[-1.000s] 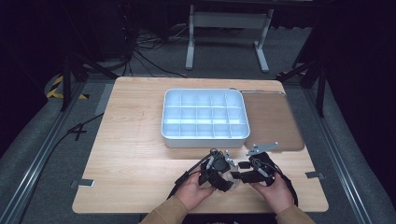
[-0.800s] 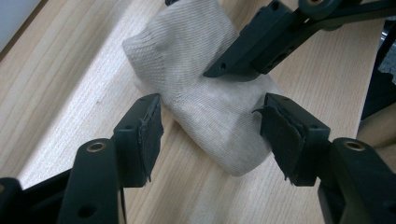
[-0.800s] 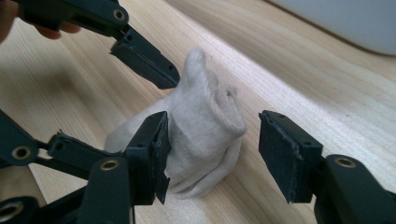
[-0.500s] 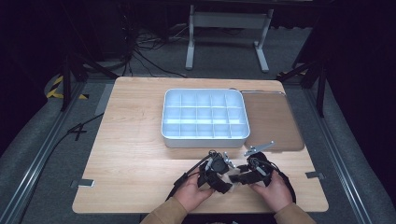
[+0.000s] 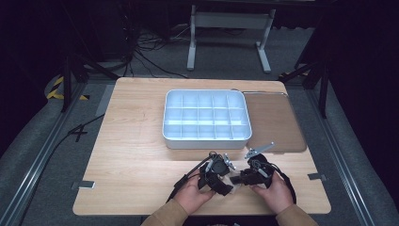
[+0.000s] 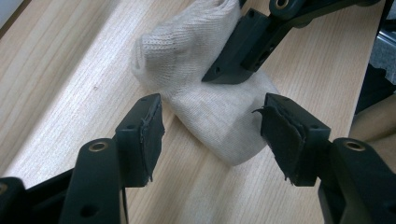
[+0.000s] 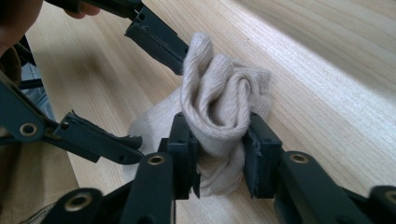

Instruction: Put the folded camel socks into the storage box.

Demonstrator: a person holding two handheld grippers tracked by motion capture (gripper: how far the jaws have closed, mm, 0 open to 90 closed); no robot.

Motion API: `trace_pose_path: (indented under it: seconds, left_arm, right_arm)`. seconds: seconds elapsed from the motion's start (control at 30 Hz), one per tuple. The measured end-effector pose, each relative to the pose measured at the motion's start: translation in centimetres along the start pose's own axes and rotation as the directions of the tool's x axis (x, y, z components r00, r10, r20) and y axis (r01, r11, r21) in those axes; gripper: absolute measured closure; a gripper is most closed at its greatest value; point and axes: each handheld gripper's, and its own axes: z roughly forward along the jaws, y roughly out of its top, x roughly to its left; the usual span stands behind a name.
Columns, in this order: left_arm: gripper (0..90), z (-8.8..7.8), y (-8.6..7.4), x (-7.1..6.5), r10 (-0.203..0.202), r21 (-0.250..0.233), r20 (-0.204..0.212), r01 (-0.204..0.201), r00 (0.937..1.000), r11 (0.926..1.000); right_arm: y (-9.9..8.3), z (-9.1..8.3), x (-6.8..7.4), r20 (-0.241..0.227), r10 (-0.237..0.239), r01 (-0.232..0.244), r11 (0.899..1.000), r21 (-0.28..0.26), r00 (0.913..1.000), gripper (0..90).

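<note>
A cream knitted sock point(image 7: 219, 112) lies bunched on the wooden table point(image 5: 141, 155) near its front edge. My right gripper point(image 7: 217, 154) is shut on the sock's folded, ribbed end, its pads point(image 7: 187, 154) pressing the fabric from both sides. My left gripper point(image 6: 210, 133) stands open, its jaws spread on either side of the sock's point(image 6: 205, 98) other, rounded end without touching it. In the high view the two grippers point(image 5: 221, 176) point(image 5: 251, 172) face each other closely, with the sock point(image 5: 234, 179) between them.
A white tray point(image 5: 205, 140) divided into several empty compartments stands at the table's middle. A brown flat lid or board point(image 5: 275, 122) lies to its right. The person's hands point(image 5: 193, 197) come in at the front edge.
Both hands have shifted slightly around the sock at the front edge; the grippers stay close together.
</note>
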Motion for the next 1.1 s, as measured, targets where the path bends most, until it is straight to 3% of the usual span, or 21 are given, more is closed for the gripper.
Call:
trace_pose_path:
  seconds: [0.27,0.37,0.8,1.1]
  left_arm:
    - [41.1,-1.2,-0.6,0.5,-0.01,-0.011,-0.002,0.01,0.9999,0.9999]
    - [41.3,-2.1,-1.0,1.0,-0.016,-0.017,-0.003,0.016,0.9999,0.9997]
    - [43.0,-5.9,-3.5,2.7,-0.074,-0.048,-0.038,0.072,0.9966,0.9963]
    - [43.0,-7.5,-4.7,3.1,-0.08,-0.07,-0.074,0.075,0.9941,0.9948]
  right_arm:
    - [0.4,-0.4,0.7,0.042,-0.004,0.004,1.0,0.013,0.9991,73.7]
    - [0.6,-0.9,1.0,0.054,-0.018,0.018,1.0,-0.008,0.9984,73.9]
    - [1.2,-2.9,1.7,0.078,-0.033,0.037,0.998,-0.043,0.9964,74.1]
    - [2.0,-4.2,2.2,0.093,-0.049,0.054,0.997,-0.052,0.9945,74.0]
